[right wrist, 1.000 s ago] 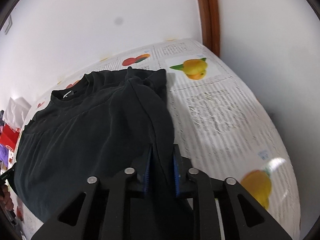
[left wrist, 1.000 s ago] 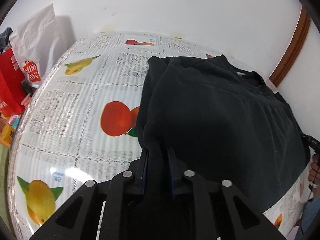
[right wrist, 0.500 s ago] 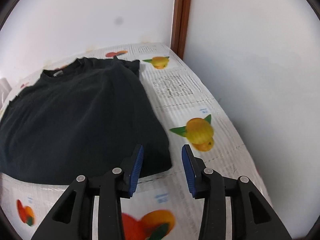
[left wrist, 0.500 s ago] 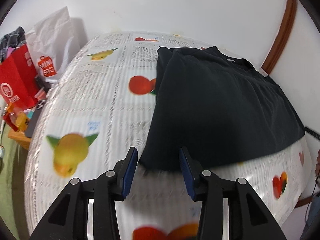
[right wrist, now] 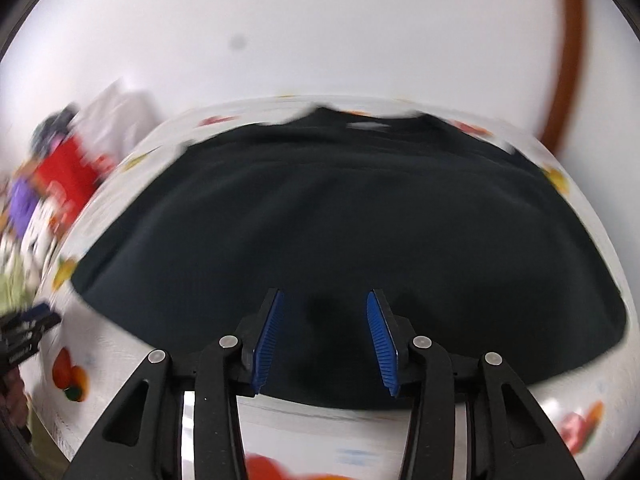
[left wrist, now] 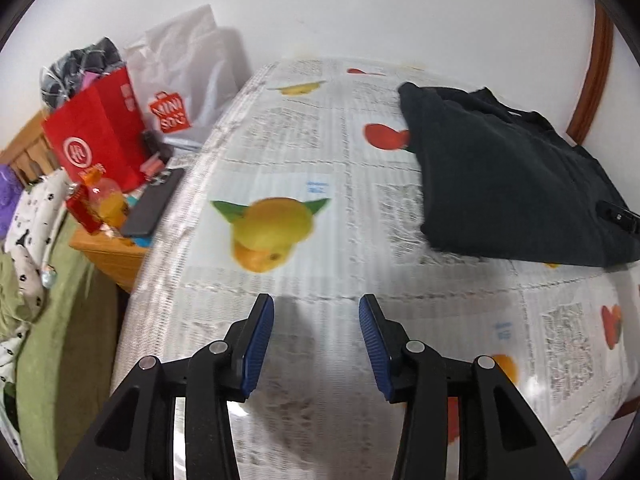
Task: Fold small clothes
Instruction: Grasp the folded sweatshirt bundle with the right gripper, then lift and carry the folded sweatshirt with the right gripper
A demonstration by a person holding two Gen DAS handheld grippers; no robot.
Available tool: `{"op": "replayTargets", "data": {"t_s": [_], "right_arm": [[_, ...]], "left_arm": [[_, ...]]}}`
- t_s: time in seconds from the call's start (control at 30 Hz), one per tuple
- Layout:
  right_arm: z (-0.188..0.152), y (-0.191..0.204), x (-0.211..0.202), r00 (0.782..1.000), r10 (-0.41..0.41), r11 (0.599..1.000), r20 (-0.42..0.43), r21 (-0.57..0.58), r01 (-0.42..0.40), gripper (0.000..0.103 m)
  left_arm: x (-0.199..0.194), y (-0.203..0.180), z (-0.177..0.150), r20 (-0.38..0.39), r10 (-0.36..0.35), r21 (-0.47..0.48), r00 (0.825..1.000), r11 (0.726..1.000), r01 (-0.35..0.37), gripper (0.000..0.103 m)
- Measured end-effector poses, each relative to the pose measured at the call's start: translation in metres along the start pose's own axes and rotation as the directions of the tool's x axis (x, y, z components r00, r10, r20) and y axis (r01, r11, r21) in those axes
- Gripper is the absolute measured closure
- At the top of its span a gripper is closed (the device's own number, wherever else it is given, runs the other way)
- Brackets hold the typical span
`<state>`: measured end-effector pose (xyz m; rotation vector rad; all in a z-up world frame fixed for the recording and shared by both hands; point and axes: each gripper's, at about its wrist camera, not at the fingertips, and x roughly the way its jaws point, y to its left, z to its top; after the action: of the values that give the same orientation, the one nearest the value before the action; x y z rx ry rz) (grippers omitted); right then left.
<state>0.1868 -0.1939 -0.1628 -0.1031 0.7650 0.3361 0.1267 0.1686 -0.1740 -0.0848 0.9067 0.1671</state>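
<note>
A black T-shirt (left wrist: 504, 184) lies flat on the fruit-print tablecloth (left wrist: 288, 160), with its sleeves folded in. In the right wrist view the shirt (right wrist: 340, 208) fills the middle, neck label at the far side. My left gripper (left wrist: 316, 308) is open and empty over bare tablecloth, left of the shirt. My right gripper (right wrist: 324, 300) is open and empty, just above the shirt's near hem. The right gripper's tip (left wrist: 616, 214) shows at the shirt's right edge in the left wrist view. The right view is blurred.
Left of the table stand a red paper bag (left wrist: 96, 140) and a white Miniso bag (left wrist: 180, 80). A wooden stand (left wrist: 108, 248) holds a phone and small items. A green cover with clothes (left wrist: 40, 280) lies lower left. A white wall and brown trim (left wrist: 596, 72) stand behind.
Both grippers let go of the shirt's folded side edges, opened and pulled back. The left moved away to the left over bare cloth. The right swung round to the middle of the near hem.
</note>
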Motion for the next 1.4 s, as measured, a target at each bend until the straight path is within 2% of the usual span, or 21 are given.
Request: {"op": "replayTargets", "data": {"t_s": [0.07,0.23,0.47,0.57,0.7,0.87,1.03,1.13,1.23,1.27,1.33,1.4], "right_arm": [[0.001,0.030,0.005,0.999,0.033,0.999,0.015,-0.028,-0.033,0.058],[-0.009,0.085,0.009,0.997,0.074,0.988,-0.011,-0.134,-0.075,0.057],[-0.028,0.152,-0.003,0.995,0.097,0.925,-0.014,-0.367,-0.096,0.048],[-0.030,0.171,0.003,0.995,0.093,0.892,-0.024,-0.442,-0.094,0.044],[-0.033,0.183,0.018,0.997,0.063,0.864,-0.042,-0.498,-0.076,0.044],[-0.026,0.194,0.031,0.998,0.051,0.853,-0.021,-0.519,-0.055,0.044],[-0.022,0.210,0.041,0.999,0.015,0.833,0.037,-0.554,0.008,0.045],[-0.016,0.216,0.047,0.999,0.019,0.836,0.046,-0.549,0.009,0.051],[-0.009,0.218,0.054,0.999,0.001,0.844,0.044,-0.536,0.022,0.072],[-0.007,0.218,0.054,0.999,-0.003,0.844,0.051,-0.535,0.030,0.083],[0.000,0.211,0.049,0.999,0.030,0.862,0.039,-0.507,-0.007,0.087],[0.012,0.195,0.038,0.995,0.098,0.894,0.030,-0.443,-0.075,0.088]], "left_arm": [[0.003,0.007,0.001,-0.004,0.010,-0.021,1.000,1.000,-0.010,0.060],[0.008,0.014,0.003,0.016,0.062,-0.038,0.998,0.997,-0.061,0.057],[0.019,0.026,0.014,0.033,0.101,-0.075,0.994,0.992,-0.099,0.052],[0.024,0.031,0.016,0.031,0.111,-0.083,0.993,0.991,-0.108,0.046],[0.025,0.033,0.014,0.044,0.104,-0.095,0.994,0.990,-0.100,0.045],[0.025,0.035,0.014,0.042,0.096,-0.101,0.995,0.991,-0.091,0.045],[0.026,0.035,0.014,0.040,0.094,-0.100,0.995,0.991,-0.090,0.045],[0.025,0.036,0.012,0.045,0.088,-0.105,0.995,0.991,-0.083,0.044],[0.024,0.033,0.010,0.051,0.106,-0.095,0.993,0.990,-0.101,0.042],[0.024,0.032,0.010,0.052,0.110,-0.092,0.993,0.990,-0.105,0.042],[0.024,0.032,0.010,0.052,0.110,-0.093,0.993,0.990,-0.104,0.042],[0.024,0.033,0.010,0.052,0.106,-0.095,0.993,0.990,-0.101,0.042]]}}
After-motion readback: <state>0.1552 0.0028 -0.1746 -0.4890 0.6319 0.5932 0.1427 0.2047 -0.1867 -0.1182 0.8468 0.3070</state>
